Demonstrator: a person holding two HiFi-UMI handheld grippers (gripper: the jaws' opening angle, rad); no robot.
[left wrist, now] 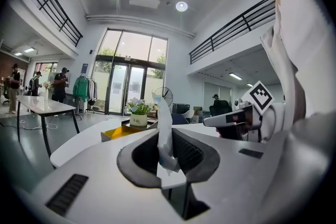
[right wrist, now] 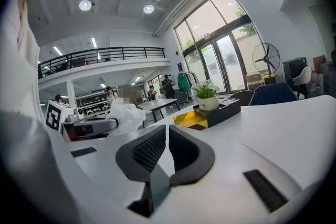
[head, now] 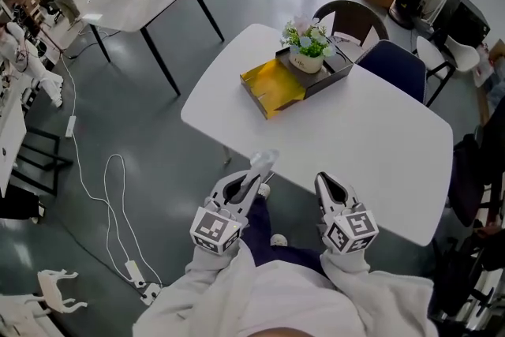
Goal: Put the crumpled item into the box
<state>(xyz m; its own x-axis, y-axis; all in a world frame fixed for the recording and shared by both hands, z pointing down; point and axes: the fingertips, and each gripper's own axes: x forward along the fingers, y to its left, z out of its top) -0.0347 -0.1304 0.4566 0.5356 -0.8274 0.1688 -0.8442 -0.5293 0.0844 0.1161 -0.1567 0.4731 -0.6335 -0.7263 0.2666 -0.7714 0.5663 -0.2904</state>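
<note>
A crumpled white item sticks up from my left gripper, which is shut on it just off the near edge of the white table. In the left gripper view the crumpled item stands pinched between the dark pads. The box, black outside and yellow inside, lies open on the table's far side, well ahead of both grippers. My right gripper hovers beside the left one, shut with nothing in it. The right gripper view shows its jaws touching, with the crumpled item off to the left.
A small potted plant stands in a black tray right behind the box. Dark chairs sit at the table's far edge. Another white table stands at the upper left, and cables run across the grey floor.
</note>
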